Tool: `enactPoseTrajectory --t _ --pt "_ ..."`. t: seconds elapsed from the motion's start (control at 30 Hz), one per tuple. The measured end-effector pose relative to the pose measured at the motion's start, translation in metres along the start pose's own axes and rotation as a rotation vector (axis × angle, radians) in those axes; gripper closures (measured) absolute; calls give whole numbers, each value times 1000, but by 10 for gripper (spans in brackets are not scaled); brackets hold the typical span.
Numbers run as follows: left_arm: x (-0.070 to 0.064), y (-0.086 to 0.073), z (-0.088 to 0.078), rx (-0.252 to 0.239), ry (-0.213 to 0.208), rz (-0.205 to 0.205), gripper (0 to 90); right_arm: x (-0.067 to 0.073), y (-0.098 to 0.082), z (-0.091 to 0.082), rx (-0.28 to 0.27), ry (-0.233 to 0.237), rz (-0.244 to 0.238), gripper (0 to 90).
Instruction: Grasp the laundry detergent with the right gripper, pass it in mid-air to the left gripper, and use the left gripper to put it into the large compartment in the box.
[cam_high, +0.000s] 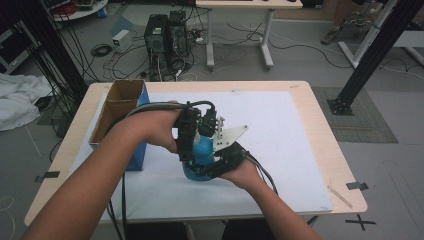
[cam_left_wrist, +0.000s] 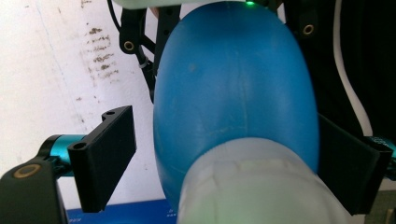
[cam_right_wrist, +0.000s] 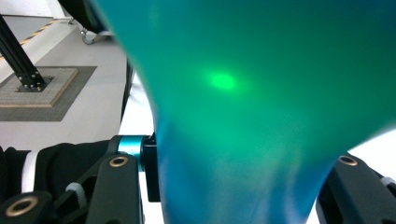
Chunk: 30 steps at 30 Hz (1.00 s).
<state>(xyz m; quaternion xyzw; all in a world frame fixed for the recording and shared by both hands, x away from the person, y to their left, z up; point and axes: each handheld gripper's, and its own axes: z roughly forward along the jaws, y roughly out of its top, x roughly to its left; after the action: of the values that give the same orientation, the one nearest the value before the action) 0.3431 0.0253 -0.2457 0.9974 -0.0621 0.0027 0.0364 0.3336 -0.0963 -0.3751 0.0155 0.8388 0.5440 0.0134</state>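
Observation:
A blue plastic bottle with a whitish cap stands tilted on the white mat. My right gripper is shut on its lower body, and in the right gripper view the blue bottle fills the space between the jaws of the right gripper. My left gripper comes over the top end. In the left gripper view the cap is nearest and the blue bottle lies between the jaws of the left gripper. One finger stands apart from the bottle with a gap; the other lies against it.
An open cardboard box with a blue side stands at the left of the white mat, close to my left forearm. The wooden table's edge runs on the right. Computers, cables and a desk stand on the floor beyond.

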Motion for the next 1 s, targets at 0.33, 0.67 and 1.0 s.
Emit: enactPoseTrajectory --t 0.33,0.67,1.0 --pt "0 -1 1 12 -3 6 223 0 0 3 3 6 3 460" --pt "0 -1 4 29 -10 5 274 0 0 5 4 6 2 460" --pt "-2 1 4 24 -17 18 309 0 0 6 7 8 9 460"
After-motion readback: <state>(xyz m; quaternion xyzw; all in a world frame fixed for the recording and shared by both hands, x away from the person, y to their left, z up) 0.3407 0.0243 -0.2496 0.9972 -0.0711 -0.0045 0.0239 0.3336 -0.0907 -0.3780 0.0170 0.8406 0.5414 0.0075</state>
